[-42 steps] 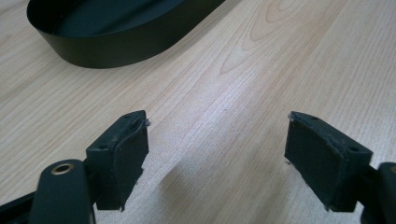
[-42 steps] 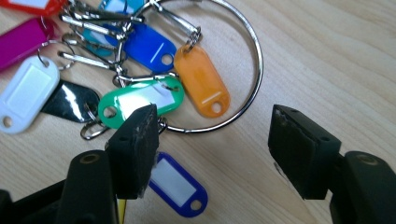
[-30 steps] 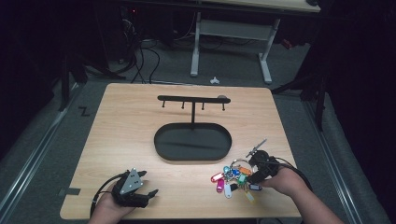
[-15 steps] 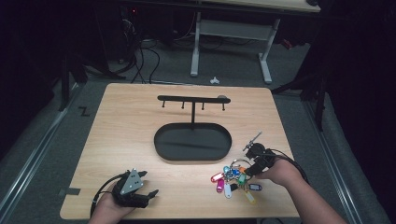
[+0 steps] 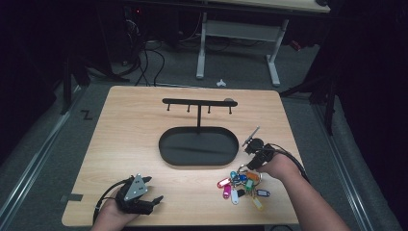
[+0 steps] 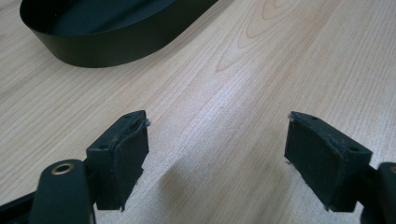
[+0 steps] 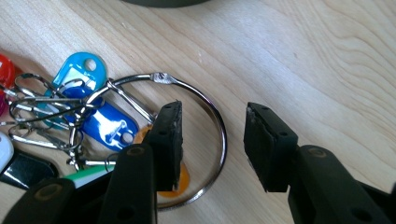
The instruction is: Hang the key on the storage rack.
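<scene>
Steel ring [image 7: 205,140] of the key bunch [image 5: 242,185] lies flat on the wooden table [image 5: 125,144], at about 4 o'clock from the black oval tray [image 5: 198,146]; the right gripper [image 7: 212,140] straddles its wire, one jaw inside the loop and one outside, and the jaws have just been closing but do not yet pinch it; the step in hand looks like grasping the ring; next, I judge, the jaws must shut on the wire and lift it toward the hook rack [image 5: 198,102]. I count one ring, one tray, one rack with four hooks, roughly eight coloured tags. At 7 o'clock the left gripper [image 6: 217,140] rests with jaws spread and empty.
</scene>
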The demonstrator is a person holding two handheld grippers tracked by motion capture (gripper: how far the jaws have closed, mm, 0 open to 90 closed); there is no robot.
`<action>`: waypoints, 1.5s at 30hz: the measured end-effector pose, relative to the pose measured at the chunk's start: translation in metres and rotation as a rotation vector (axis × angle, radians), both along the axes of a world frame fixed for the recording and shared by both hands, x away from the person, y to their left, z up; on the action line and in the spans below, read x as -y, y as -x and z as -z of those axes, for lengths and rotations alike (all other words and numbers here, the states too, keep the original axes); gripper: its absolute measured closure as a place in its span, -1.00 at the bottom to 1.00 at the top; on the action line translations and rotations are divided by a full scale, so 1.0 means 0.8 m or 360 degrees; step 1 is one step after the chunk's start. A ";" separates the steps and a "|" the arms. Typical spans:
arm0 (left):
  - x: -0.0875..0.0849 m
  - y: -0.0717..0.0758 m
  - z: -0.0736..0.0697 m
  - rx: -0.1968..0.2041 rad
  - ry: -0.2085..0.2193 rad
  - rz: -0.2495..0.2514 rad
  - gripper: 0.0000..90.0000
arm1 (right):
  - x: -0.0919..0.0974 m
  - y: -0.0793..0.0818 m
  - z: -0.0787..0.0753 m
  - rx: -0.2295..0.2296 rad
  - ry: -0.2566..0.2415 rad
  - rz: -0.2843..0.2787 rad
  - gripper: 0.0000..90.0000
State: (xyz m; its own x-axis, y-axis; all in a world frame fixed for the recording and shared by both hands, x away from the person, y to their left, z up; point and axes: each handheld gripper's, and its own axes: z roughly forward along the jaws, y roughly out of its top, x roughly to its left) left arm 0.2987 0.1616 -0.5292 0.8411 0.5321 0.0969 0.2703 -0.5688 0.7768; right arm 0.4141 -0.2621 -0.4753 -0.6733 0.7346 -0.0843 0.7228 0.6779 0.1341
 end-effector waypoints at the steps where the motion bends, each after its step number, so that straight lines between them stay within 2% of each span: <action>1: 0.000 0.000 0.000 0.0000 0.0000 0.0000 -0.51 | 0.000 0.000 0.000 0.0000 0.0000 0.0000 0.29; 2: 0.000 0.000 0.000 0.0003 -0.0001 -0.0001 -0.51 | -0.003 -0.003 0.005 -0.0001 0.0025 -0.0044 0.29; 5: 0.000 0.000 0.000 0.0003 -0.0001 0.0000 -0.51 | -0.006 -0.007 0.009 -0.0042 -0.0004 -0.0046 0.35; 8: 0.000 0.000 0.000 0.0003 -0.0001 0.0002 -0.51 | -0.006 -0.010 0.013 -0.0069 0.0002 -0.0052 0.38; 16: 0.000 0.000 0.000 0.0005 0.0001 0.0004 -0.51 | -0.012 -0.012 0.016 -0.0098 -0.0002 -0.0111 0.43; 19: 0.000 0.000 -0.001 0.0005 0.0000 0.0002 -0.51 | -0.010 -0.014 0.016 -0.0137 -0.0029 -0.0093 0.50; 30: 0.000 0.000 0.000 0.0004 -0.0001 0.0003 -0.50 | -0.013 -0.013 0.015 -0.0172 -0.0014 -0.0147 0.91; 35: 0.000 0.000 0.000 0.0003 -0.0003 0.0003 -0.50 | -0.012 -0.015 0.015 -0.0172 -0.0015 -0.0170 0.87; 36: 0.000 0.000 0.000 0.0003 -0.0003 0.0003 -0.50 | -0.014 -0.014 0.015 -0.0171 -0.0015 -0.0164 0.74; 38: 0.000 0.000 0.001 0.0003 -0.0004 0.0003 -0.50 | -0.016 -0.015 0.016 -0.0159 -0.0025 -0.0182 0.67; 42: 0.000 0.000 0.000 0.0004 -0.0003 0.0003 -0.50 | -0.019 -0.017 0.015 -0.0148 -0.0004 -0.0193 0.68; 45: 0.000 0.000 0.000 0.0003 -0.0003 0.0003 -0.50 | -0.019 -0.016 0.015 -0.0159 -0.0018 -0.0163 0.69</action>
State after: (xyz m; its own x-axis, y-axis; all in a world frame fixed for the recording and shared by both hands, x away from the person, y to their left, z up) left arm 0.2988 0.1615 -0.5295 0.8419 0.5304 0.0995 0.2677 -0.5706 0.7764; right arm 0.4265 -0.2473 -0.4876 -0.7494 0.6621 -0.0050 0.6601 0.7476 0.0729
